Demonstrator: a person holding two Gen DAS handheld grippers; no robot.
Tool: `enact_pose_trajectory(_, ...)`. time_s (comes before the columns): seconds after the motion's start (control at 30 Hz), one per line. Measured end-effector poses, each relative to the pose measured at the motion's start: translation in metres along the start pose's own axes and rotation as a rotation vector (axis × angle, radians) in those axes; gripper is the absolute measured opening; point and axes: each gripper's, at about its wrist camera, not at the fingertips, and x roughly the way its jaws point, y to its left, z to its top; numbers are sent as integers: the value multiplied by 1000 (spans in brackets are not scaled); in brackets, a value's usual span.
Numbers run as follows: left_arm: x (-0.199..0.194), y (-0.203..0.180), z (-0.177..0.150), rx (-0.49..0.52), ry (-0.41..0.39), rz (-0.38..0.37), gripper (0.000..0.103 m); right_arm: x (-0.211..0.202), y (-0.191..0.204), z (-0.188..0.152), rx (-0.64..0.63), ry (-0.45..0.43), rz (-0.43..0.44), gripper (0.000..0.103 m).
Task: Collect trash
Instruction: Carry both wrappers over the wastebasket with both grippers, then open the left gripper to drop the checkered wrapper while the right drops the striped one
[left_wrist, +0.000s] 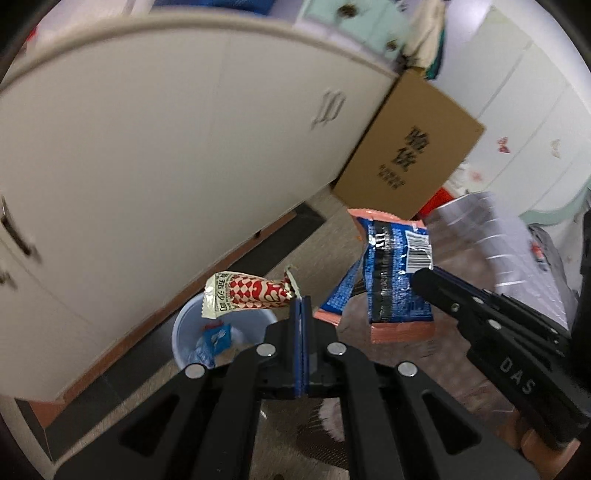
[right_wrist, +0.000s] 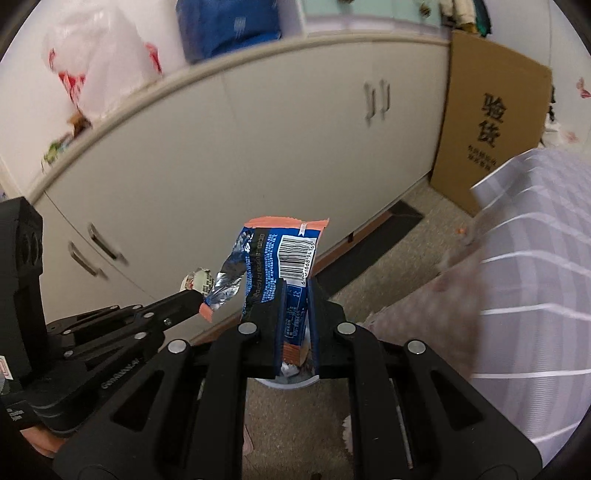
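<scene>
Trash is hanging from both grippers above a blue bin (left_wrist: 221, 332): left gripper (left_wrist: 301, 306) is pinching a ketchup sachet (left_wrist: 247, 293) by its corner, right gripper (right_wrist: 295, 295) is clamping a blue wrapper (right_wrist: 280, 254). Both look light, limp, slippery.

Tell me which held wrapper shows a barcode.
The blue wrapper in the right tongs; the left tongs hold a red-and-white checkered sachet without one visible.

Bin (left_wrist: 192, 332) mouth apparently open below; cabinet (left_wrist: 147, 155) close behind it.
</scene>
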Motion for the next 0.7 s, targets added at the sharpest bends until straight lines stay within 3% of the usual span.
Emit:
enact_pose_trajectory(0.1, 28, 19, -6, -10, 43, 52, 1, 31, 11, -12, -4, 46, -3, 11)
enact_pose_trajectory(0.37, 95, 56, -24, -99, 174, 53, 1, 96, 14, -39, -5, 150, -29, 11)
enact_pose_trajectory(0.7, 129, 62, -27, -137, 231, 53, 3, 133, 0, -52, 21, 203, -61, 11)
